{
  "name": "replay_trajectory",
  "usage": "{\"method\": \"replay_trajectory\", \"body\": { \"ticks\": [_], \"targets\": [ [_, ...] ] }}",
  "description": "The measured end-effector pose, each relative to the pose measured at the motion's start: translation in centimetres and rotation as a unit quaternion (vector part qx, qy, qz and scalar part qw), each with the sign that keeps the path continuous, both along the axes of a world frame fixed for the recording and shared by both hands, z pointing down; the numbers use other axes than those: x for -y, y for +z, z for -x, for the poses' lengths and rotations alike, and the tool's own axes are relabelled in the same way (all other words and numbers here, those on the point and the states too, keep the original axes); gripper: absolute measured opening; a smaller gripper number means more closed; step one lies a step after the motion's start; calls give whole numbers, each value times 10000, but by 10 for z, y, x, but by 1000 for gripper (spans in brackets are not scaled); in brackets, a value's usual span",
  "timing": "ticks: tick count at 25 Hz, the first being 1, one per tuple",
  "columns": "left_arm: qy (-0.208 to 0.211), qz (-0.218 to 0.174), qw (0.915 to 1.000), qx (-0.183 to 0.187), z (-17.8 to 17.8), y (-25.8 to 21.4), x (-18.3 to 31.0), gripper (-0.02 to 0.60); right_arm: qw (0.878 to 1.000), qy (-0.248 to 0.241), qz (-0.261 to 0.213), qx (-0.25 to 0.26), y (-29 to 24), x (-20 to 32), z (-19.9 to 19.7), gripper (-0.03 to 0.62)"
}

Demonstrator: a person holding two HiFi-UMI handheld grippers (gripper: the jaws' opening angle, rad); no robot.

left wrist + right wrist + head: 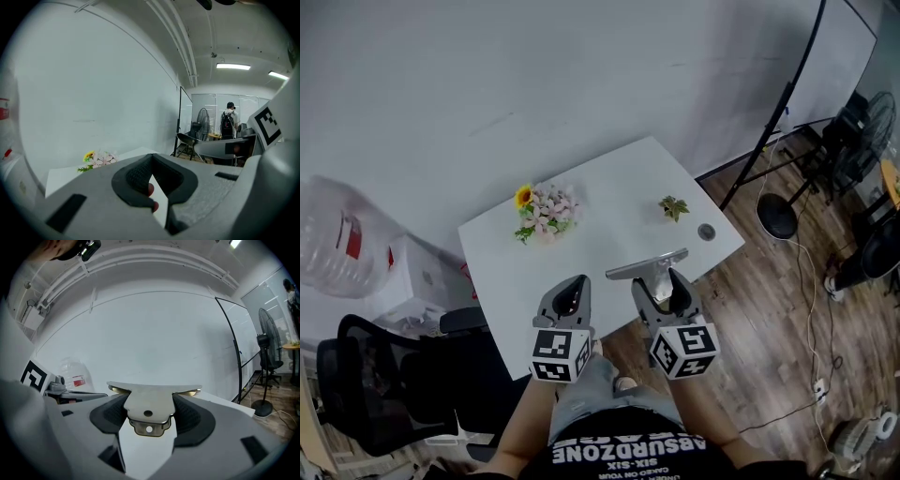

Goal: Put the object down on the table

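A flat metal tool with a wide blade and a short tab with two holes is held above the near edge of the white table. My right gripper is shut on its tab; in the right gripper view the tool sits clamped between the dark pads, blade crosswise. My left gripper hovers beside it on the left, shut with nothing in it; its jaws meet at the tips in the left gripper view.
On the table lie a bunch of artificial flowers, a small leafy sprig and a small round disc. A black office chair and a water bottle stand at the left, and a pole stand base at the right.
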State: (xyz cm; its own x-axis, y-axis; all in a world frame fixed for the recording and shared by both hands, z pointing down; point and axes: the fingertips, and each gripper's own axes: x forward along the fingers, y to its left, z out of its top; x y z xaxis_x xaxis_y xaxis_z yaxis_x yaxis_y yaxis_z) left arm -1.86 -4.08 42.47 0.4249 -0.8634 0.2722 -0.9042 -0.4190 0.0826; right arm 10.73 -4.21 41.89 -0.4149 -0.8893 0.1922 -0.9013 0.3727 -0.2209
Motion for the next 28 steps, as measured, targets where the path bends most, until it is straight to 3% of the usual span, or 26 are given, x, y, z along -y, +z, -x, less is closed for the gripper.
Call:
{"method": "replay_trajectory", "body": {
  "ticks": [28],
  "targets": [
    [44,35,10000,-72,23,5,75,5,9998,118,21,-146,-1,73,17,285]
  ]
}}
